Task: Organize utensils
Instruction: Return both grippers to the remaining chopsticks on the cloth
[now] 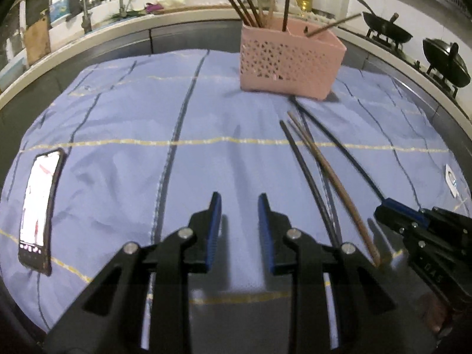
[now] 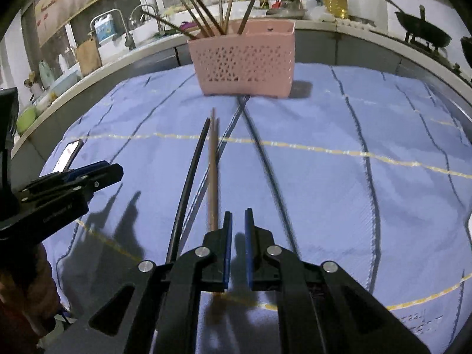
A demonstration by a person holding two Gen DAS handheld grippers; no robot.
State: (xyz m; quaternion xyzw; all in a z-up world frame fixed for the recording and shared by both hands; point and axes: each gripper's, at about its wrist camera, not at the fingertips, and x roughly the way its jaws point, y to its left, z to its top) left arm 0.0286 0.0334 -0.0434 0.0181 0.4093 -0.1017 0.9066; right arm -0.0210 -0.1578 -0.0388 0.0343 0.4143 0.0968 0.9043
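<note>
Step in hand: an approach to the loose chopsticks is judged to be under way; nothing has been lifted yet.
Loose chopsticks: a black chopstick point(image 2: 188, 188), a brown chopstick point(image 2: 213, 174) and a few thinner dark ones are laid on the blue cloth point(image 2: 339, 194) over the desk, fanned out with their far ends pointed at the basket.
Basket: a pink basket point(image 2: 244, 59) is stood upright at the far side of the cloth, well apart from both claws; several chopsticks are already stood in it, leaned at angles.
Right claw: the right claw point(image 2: 238, 244) is held low over the near ends of the chopsticks, jaws nearly closed with only a narrow slot left, and nothing is gripped. The brown chopstick is passed under the left jaw, just beside the slot.
Left claw: the left claw point(image 1: 239, 230) is held over bare cloth to the left of the chopsticks, jaws partly parted and empty.
Other thing: a lit phone point(image 1: 37, 209) is laid at the left edge of the cloth, clear of the work.
Next move, as judged: the right jaws need to be widened, centred over one chopstick near its end, lowered to the cloth and closed; the chopstick is then to be raised, tipped upright and carried to the basket.
Risk, as judged: the sticks lie close together, so two may be caught at once, or a thin one may roll away.
</note>
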